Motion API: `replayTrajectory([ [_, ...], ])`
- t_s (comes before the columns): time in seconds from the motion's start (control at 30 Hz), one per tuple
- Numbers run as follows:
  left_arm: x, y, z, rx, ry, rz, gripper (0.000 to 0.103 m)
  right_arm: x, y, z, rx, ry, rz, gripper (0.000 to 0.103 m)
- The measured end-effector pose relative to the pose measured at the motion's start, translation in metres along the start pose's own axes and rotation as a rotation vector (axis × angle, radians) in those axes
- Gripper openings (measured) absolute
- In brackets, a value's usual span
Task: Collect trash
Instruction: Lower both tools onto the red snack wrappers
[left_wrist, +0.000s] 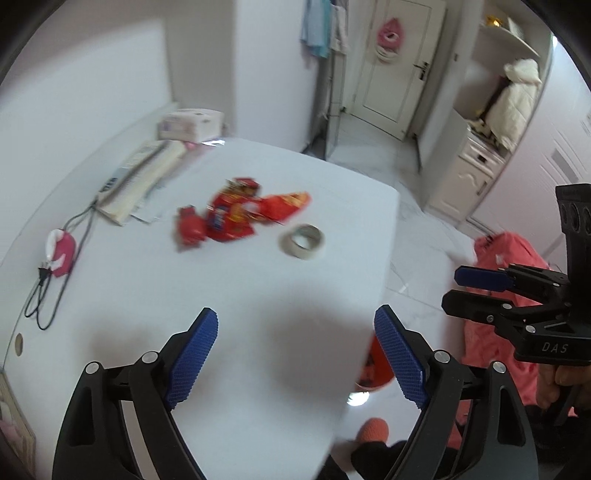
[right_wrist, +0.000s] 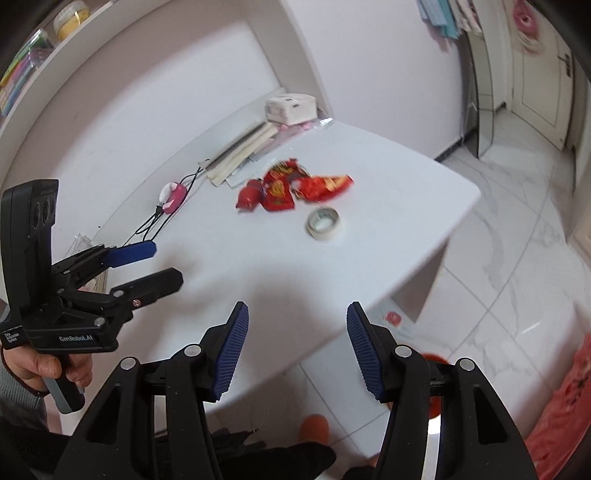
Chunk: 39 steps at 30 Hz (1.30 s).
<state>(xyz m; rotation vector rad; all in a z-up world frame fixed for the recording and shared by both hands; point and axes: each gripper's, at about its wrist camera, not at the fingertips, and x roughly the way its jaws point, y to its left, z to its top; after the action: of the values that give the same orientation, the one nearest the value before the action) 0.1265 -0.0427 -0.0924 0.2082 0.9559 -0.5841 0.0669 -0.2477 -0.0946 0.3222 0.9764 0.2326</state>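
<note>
Between the blue ribbed pads of the left gripper (left_wrist: 295, 354): bare white table (left_wrist: 258, 295) only; jaws spread wide, nothing held. Right gripper (right_wrist: 297, 345): likewise spread wide and empty, hovering over the near table edge, the tiled floor visible past it. Each gripper shows in the other's view, side by side and well apart from the trash, both pointing forward and slightly down over the near end of the table.

Item, task object: red snack wrappers (left_wrist: 236, 216), a loose cluster of about three crumpled foil packets near the middle of the table, touching or overlapping one another; edges blurred. Judged very light, thin, crinkly and slippery, with no stiffness; likely to slide on the smooth top if pushed. Best hold: pinch a raised crumple or twisted end rather than a flat face, closing fully.

Item: roll of tape (left_wrist: 303, 242), lying flat just beside the wrappers, nearer the grippers; rigid ring, possibly not trash.

Item: stack of papers and booklets (left_wrist: 140, 181), tissue box (left_wrist: 190, 123), pink device with black cord (left_wrist: 61, 254), all toward the wall side.

Item: red bin (right_wrist: 432, 387) on the floor below the near table edge, partly hidden.
</note>
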Motion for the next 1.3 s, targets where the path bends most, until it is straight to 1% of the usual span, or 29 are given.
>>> replayTrajectory([
  [0.27,0.028,0.046,0.036,-0.014,0.006,0.039,0.086,0.05,0.011,0.051,-0.033,0.01,-0.008,0.056],
  [0.37,0.047,0.064,0.049,-0.043,0.019,0.043,0.086,0.071,0.01,0.068,-0.041,0.012,-0.023,0.056],
  [0.43,0.06,0.071,0.058,-0.041,0.025,0.031,0.086,0.086,0.006,0.078,-0.035,0.013,-0.026,0.056],
  [0.6,0.09,0.071,0.083,0.041,0.029,0.026,0.086,0.123,-0.015,0.101,-0.002,0.033,-0.052,0.056],
  [0.7,0.107,0.07,0.096,0.091,0.03,0.004,0.086,0.143,-0.024,0.113,0.002,0.049,-0.068,0.056],
  [0.8,0.13,0.07,0.105,0.142,0.062,0.008,0.086,0.16,-0.029,0.123,-0.012,0.057,-0.079,0.056],
  [0.9,0.15,0.072,0.11,0.176,0.094,0.018,0.086,0.177,-0.033,0.13,-0.032,0.073,-0.103,0.056],
  [0.97,0.16,0.073,0.11,0.195,0.115,0.008,0.086,0.186,-0.038,0.133,-0.029,0.087,-0.124,0.056],
  [1.07,0.171,0.074,0.108,0.225,0.138,-0.015,0.086,0.195,-0.048,0.135,0.004,0.097,-0.124,0.056],
  [1.17,0.178,0.075,0.103,0.262,0.151,-0.003,0.086,0.206,-0.055,0.136,0.04,0.111,-0.116,0.056],
  [1.23,0.18,0.08,0.099,0.257,0.16,-0.01,0.086,0.213,-0.056,0.135,0.048,0.126,-0.115,0.056],
  [1.27,0.18,0.083,0.097,0.246,0.163,-0.018,0.085,0.216,-0.056,0.135,0.048,0.13,-0.11,0.056],
  [1.3,0.18,0.084,0.096,0.237,0.167,-0.027,0.076,0.22,-0.055,0.134,0.051,0.136,-0.105,0.056],
])
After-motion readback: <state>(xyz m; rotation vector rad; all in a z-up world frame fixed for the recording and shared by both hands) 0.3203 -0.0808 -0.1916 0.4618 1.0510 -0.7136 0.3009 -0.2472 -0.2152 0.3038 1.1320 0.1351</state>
